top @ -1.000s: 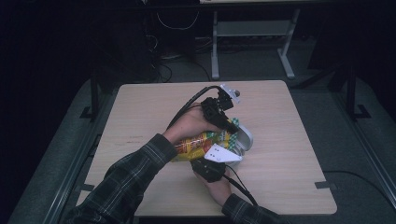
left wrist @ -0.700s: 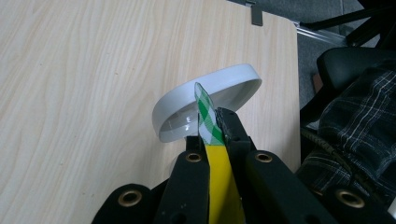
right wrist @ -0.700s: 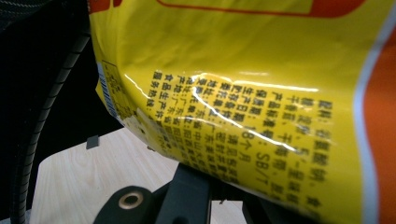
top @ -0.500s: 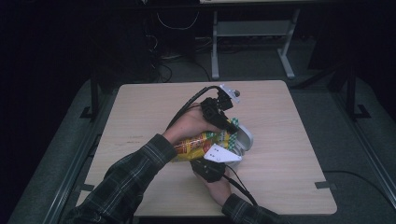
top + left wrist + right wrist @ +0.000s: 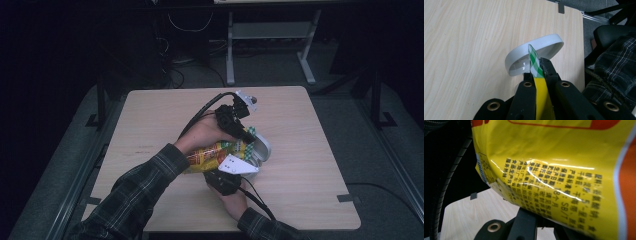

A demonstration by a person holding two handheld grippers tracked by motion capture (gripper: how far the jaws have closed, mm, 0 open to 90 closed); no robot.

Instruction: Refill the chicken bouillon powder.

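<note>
The left gripper (image 5: 537, 75) has its two black jaws pressed together on the sealed top edge of a yellow snack bag (image 5: 536, 65), the green-and-white checked strip standing up thin between the pads. In the high view this gripper (image 5: 248, 136) sits at the far end of the bag (image 5: 212, 155), held from above by the left hand (image 5: 202, 135), whose plaid sleeve (image 5: 135, 192) runs back toward the near table edge.

Just beyond its jaw tips lies a white bowl (image 5: 534, 55), tilted on its side on the wooden table (image 5: 466, 42) so the inside faces the gripper; the bag's checked edge stands in front of the bowl's opening. Whether bag and bowl touch cannot be told.

The right gripper (image 5: 225, 177) is at the near side of the bag, below the left gripper in the high view, with the right hand (image 5: 234, 205) behind it. In its own view, the bag (image 5: 564, 170) hangs close above the jaws, yellow with black print and an orange band. Its jaws are closed; the bag covers their tips, so what they pinch cannot be seen.
</note>
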